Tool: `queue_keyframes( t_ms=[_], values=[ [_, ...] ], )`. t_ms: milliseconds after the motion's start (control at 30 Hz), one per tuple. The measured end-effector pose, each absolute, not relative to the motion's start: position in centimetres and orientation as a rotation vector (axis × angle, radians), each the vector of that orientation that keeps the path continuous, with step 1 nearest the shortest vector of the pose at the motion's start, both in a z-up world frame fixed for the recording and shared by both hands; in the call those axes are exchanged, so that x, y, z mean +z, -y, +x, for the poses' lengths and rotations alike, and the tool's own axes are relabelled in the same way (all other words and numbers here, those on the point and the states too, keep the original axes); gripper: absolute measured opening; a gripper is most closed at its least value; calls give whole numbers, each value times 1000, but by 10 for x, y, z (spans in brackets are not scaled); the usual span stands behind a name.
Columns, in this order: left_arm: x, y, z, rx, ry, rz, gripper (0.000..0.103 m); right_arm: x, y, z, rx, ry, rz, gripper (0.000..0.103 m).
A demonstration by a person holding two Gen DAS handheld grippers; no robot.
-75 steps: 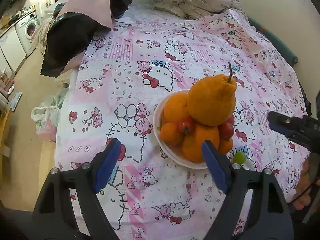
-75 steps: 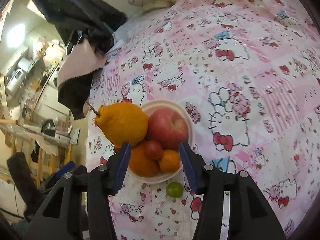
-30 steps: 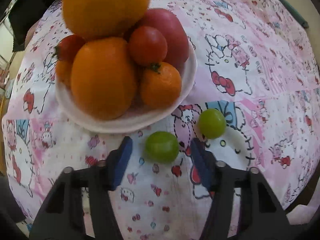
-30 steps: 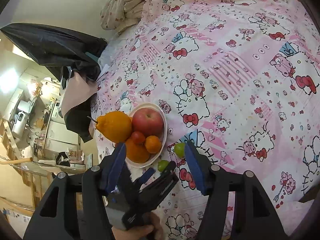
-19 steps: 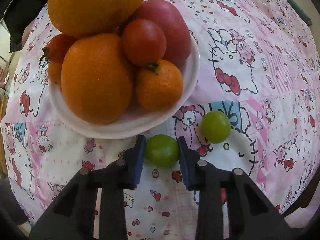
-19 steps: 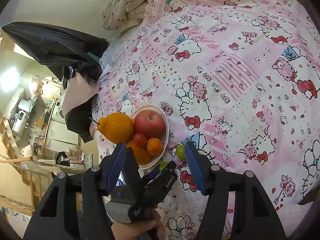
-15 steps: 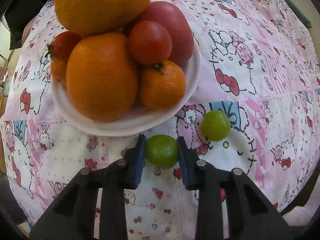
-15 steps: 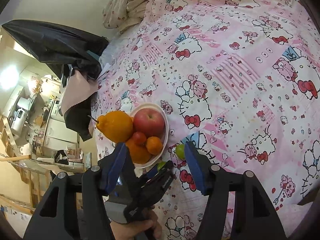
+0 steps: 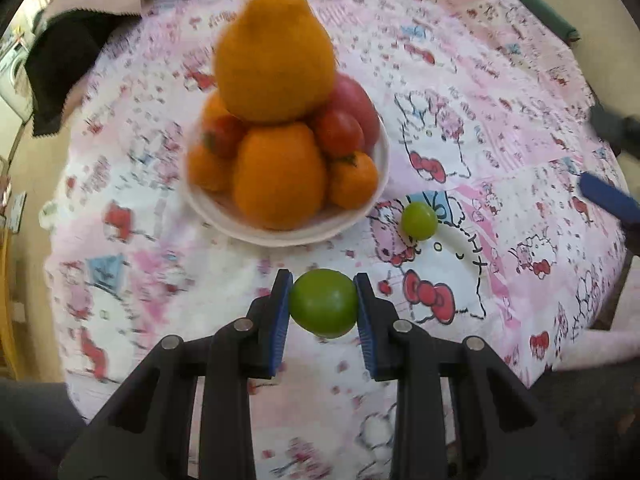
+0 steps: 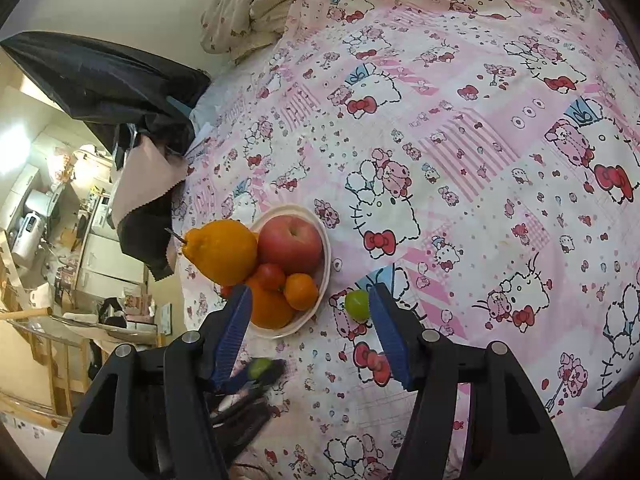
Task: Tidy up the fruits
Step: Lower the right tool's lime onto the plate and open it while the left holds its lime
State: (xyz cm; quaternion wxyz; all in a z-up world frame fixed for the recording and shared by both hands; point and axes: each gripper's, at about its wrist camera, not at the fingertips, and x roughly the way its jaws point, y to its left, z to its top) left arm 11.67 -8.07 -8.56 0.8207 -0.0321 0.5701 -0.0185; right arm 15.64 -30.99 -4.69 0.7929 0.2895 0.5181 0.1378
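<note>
My left gripper (image 9: pixel 323 301) is shut on a small green fruit (image 9: pixel 324 302) and holds it above the cloth, in front of the white bowl (image 9: pixel 382 152). The bowl holds a big knobbly orange citrus (image 9: pixel 275 56), oranges, small red fruits and a red apple (image 10: pixel 290 243). A second green fruit (image 9: pixel 419 220) lies on the cloth right of the bowl; it also shows in the right wrist view (image 10: pixel 357 304). My right gripper (image 10: pixel 310 330) is open and empty, high above the bowl (image 10: pixel 325 258). The held fruit (image 10: pixel 260 367) shows there in the left gripper (image 10: pixel 262 370).
A pink cartoon-print cloth (image 10: pixel 460 128) covers the table. A black and pink fabric (image 10: pixel 132 120) hangs off the far left edge. A bundled floral cloth (image 10: pixel 256 4) lies at the back. The room floor and shelves are beyond the left edge.
My left gripper closed on the nearer green fruit, lifted it off the cloth and drew back from the bowl. The right gripper stayed high and open.
</note>
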Motion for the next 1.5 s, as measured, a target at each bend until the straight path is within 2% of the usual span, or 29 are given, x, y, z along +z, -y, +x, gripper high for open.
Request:
queue_keyframes(
  t_ms=[133, 467, 700, 1000, 1067, 1167, 1233, 1300, 1500],
  values=[
    [-66, 52, 110, -10, -1144, -29, 27, -63, 302, 159, 303, -1173, 630, 63],
    [-47, -20, 111, 52, -1114, -107, 27, -101, 282, 169, 243, -1311, 536, 63],
    [-62, -49, 113, 104, -1139, -207, 27, -126, 243, 181, 267, -1406, 264, 63],
    [-54, -51, 115, 114, -1087, -227, 27, -151, 202, 191, 280, -1374, -10, 62],
    [-54, -52, 117, 116, -1083, -228, 27, -155, 198, 193, 278, -1367, -38, 59],
    [-55, -53, 119, 120, -1086, -241, 27, -160, 198, 198, 277, -1364, -37, 50],
    [-55, -54, 120, 122, -1087, -249, 27, -160, 198, 199, 277, -1355, -33, 38],
    [-56, -53, 120, 119, -1091, -252, 27, -158, 199, 200, 283, -1354, -30, 31],
    [-58, -50, 121, 114, -1099, -248, 27, -150, 209, 204, 300, -1358, 65, 30]
  ],
)
